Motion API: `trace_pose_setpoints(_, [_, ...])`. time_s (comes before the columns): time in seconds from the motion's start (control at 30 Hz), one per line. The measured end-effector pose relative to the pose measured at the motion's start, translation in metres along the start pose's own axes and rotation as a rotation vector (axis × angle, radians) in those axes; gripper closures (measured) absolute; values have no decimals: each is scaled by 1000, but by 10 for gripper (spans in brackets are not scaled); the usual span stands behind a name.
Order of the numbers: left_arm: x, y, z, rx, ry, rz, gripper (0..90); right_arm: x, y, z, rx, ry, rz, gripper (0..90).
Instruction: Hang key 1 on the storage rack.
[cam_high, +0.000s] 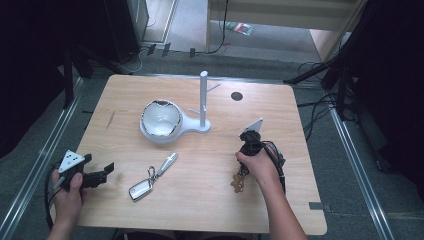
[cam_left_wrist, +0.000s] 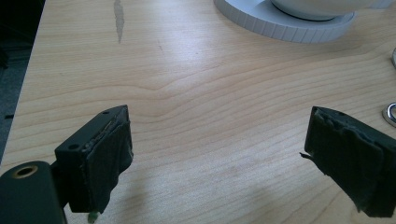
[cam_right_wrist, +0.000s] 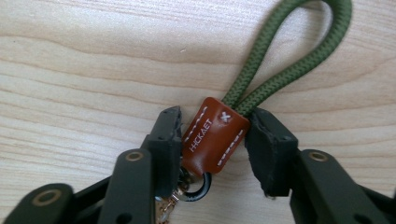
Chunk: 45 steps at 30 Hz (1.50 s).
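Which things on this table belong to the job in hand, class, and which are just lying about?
In the job:
- right gripper, jaws pressed on the brown leather tab
- green cord loop joined to that tab
- black ring below it

Lying about:
- car key with silver fob
- white bowl on the white stand
- left gripper, open over bare table

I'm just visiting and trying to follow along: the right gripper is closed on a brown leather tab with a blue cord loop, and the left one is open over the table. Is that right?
Nearly. The cord loop is olive green, not blue, as the right gripper view shows. The rest holds: the right gripper is closed on the brown leather tab, and the left gripper is open over the table.
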<state>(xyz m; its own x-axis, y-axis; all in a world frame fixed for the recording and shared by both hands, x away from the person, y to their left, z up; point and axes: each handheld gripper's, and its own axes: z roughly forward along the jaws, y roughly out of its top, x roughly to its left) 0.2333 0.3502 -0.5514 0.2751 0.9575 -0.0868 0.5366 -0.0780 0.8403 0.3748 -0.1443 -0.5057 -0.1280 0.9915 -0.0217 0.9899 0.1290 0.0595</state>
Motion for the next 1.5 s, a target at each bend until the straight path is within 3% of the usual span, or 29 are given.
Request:
trace_pose_setpoints(0.43, [-1, 0, 0, 3, 1, 2, 80, -3, 1, 0, 9, 6, -21, 617])
trace_pose_setpoints(0.5, [0, 0, 0, 4, 1, 3, 80, -3, 1, -1, 13, 2, -25, 691])
trace_pose_setpoints(1.0, [0, 0, 0, 0, -4, -9, 83, -6, -4, -2, -19, 13, -54, 715])
trace_pose_setpoints(1.1, [1, 0, 0, -1, -5, -12, 83, -12, -9, -2, -44, 49, -41, 717])
trace_pose_setpoints(1.27, [1, 0, 0, 1, -6, -13, 83, -18, -15, -4, -81, 70, -38, 716])
trace_pose_setpoints(1.5, [0, 0, 1, 4, -1, -5, 83, -23, -25, -20, -193, 142, -34, 717])
